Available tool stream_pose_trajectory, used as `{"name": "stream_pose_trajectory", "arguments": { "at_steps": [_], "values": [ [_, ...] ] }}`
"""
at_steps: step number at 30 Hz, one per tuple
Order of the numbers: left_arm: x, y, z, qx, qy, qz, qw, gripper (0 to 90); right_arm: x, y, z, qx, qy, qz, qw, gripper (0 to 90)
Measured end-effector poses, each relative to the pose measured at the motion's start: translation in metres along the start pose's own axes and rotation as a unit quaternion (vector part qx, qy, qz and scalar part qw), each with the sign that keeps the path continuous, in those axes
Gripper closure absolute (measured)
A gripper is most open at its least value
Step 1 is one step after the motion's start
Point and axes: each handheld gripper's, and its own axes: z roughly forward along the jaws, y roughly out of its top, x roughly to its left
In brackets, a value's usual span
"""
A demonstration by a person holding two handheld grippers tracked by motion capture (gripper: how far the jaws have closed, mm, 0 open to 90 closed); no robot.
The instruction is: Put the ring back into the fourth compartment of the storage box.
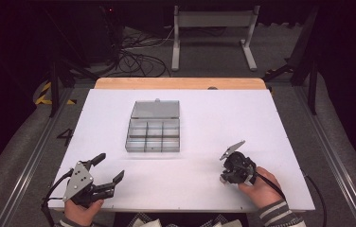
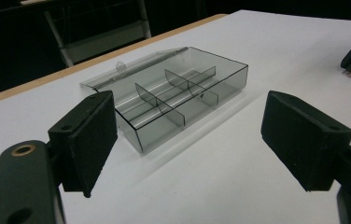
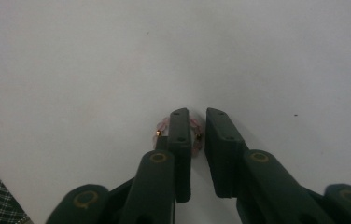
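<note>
One small pinkish beaded thing (image 3: pixel 196 136), perhaps a bracelet, lies on the white table (image 1: pixel 223 118), well to the right of the box (image 1: pixel 153 135) and nearer the person. Most of it is hidden: in the right gripper view only a few pale beads and a gold speck peep out on either side of one black jaw, and what it is cannot be told for sure. In the high view it is covered by the right gripper (image 1: pixel 225 176), which points down at the table. That gripper's jaws have come nearly together with part of the beaded thing in the narrow gap between them; whether the pads truly pinch it is hard to make out.

The left gripper (image 1: pixel 107 169) rests left of the box and nearer the person, its jaws wide apart with nothing between them.

The box is clear grey plastic, its lid laid back flat on the far side. Six compartments can be counted, in two rows of three. Two hands hold the two grippers; the right sleeve is striped.
</note>
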Motion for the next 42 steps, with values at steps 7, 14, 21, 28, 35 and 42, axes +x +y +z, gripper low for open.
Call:
{"name": "stream_pose_trajectory", "arguments": {
  "at_steps": [7, 14, 21, 28, 35, 42],
  "values": [
    [0.0, 0.0, 0.0, 0.0, -0.001, -0.001, 1.0, 18.9, 0.0, 0.0, 0.0, -0.002, -0.009, 0.016, 0.9998, 86.8],
    [0.0, 0.0, 0.0, 0.0, 0.0, 0.0, 1.0, 18.9, 0.001, -0.001, 0.0, -0.002, -0.01, 0.014, 0.9998, 87.1],
    [0.0, 0.0, 0.0, -0.001, 0.001, 0.002, 1.0, 18.9, 0.002, 0.0, 0.0, -0.002, -0.013, 0.007, 0.9999, 87.3],
    [0.0, 0.0, -0.001, -0.001, 0.001, 0.002, 1.0, 18.9, 0.003, 0.0, -0.005, -0.014, -0.017, 0.003, 0.9998, 87.3],
    [0.0, 0.0, -0.001, -0.001, 0.001, 0.002, 1.0, 18.9, 0.004, 0.0, -0.017, -0.06, -0.04, -0.003, 0.9974, 87.3],
    [0.0, 0.0, -0.001, -0.001, 0.001, 0.002, 1.0, 18.9, 0.007, -0.001, -0.028, -0.108, -0.053, -0.007, 0.9927, 87.3]
  ]
}}
